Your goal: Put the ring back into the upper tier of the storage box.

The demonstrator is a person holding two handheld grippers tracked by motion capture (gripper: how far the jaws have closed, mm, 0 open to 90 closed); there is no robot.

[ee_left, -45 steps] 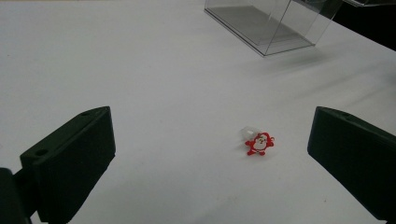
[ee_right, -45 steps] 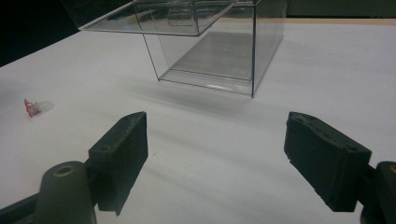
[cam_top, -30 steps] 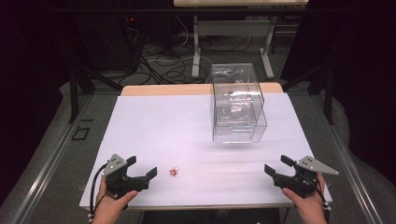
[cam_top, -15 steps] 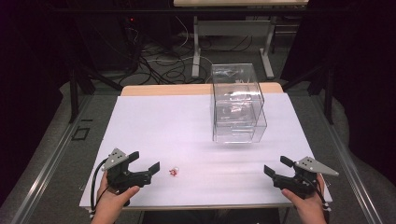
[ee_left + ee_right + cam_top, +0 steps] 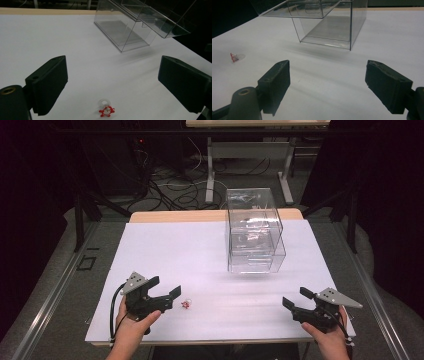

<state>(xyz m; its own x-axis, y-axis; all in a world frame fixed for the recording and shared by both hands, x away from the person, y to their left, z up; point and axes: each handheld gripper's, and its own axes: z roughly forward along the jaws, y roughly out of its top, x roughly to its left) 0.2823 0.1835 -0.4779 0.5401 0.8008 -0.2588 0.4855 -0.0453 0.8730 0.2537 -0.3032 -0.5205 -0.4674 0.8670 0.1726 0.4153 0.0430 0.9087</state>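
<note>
A tiny red-and-white ring-like toy (image 5: 185, 304) lies on the white table near its front left; it also appears as the toy (image 5: 106, 110) and the toy (image 5: 234, 57). My left gripper (image 5: 166, 287) is open right beside it, jaws spread wide either side of the toy in the left gripper view. A clear plastic drawer box (image 5: 254, 231) stands at the table's middle right, its upper drawer pulled partway out; the box (image 5: 130, 25) and the box (image 5: 329, 20) look empty. My right gripper (image 5: 295, 297) is open at the front right, with nothing between its jaws.
The white table top (image 5: 200, 255) has a wooden strip along its far edge. Beyond it are cables on the floor and metal table legs (image 5: 210, 165). Dark curtains flank both sides.
My left gripper has slid forward and right, closing in on the small toy. The right gripper has stayed in place.
</note>
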